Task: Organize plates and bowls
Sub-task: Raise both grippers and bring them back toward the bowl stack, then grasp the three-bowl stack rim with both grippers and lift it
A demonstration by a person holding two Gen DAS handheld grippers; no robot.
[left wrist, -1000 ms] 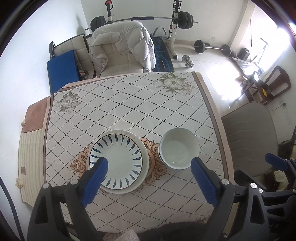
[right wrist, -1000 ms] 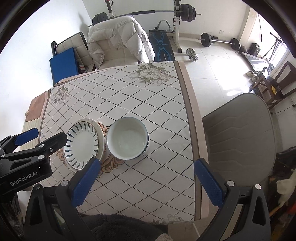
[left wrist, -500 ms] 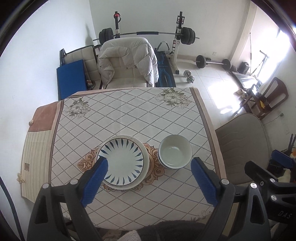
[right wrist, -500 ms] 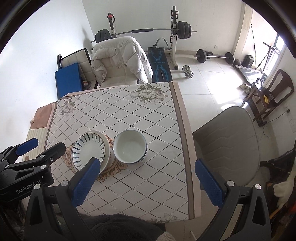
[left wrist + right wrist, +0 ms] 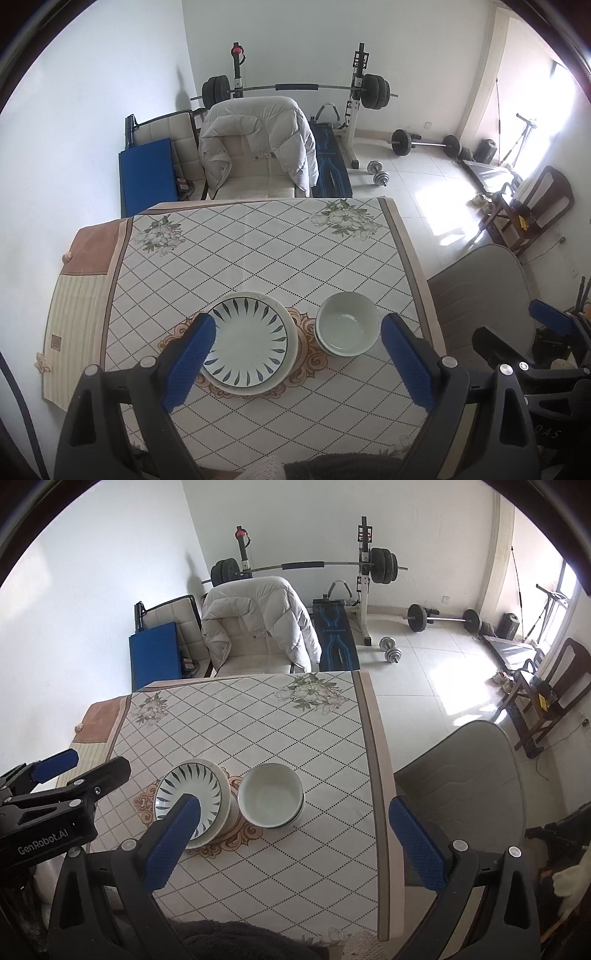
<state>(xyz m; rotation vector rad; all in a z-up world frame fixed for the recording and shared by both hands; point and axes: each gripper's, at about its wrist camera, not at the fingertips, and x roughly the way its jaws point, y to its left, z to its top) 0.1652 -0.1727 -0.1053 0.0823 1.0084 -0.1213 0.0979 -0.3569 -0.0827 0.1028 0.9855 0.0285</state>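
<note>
**Plates and bowls stacked at the near middle of the bench**

A stack of plates (image 5: 248,341), the top one white with dark leaf marks round its rim, sits on the patterned cloth of the bench (image 5: 258,251). Just to its right stands a stack of white bowls (image 5: 348,329), close but apart. The left gripper (image 5: 297,363) hangs above them, spread wide and holding nothing. The right gripper (image 5: 293,843) is likewise spread and empty. Behind the bench, a white jacket (image 5: 258,136) drapes a chair.

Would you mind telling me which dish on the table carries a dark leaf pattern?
The top plate of the left-hand stack: dark blue leaf strokes ring its rim. The bowls beside it are plain white inside.
</note>
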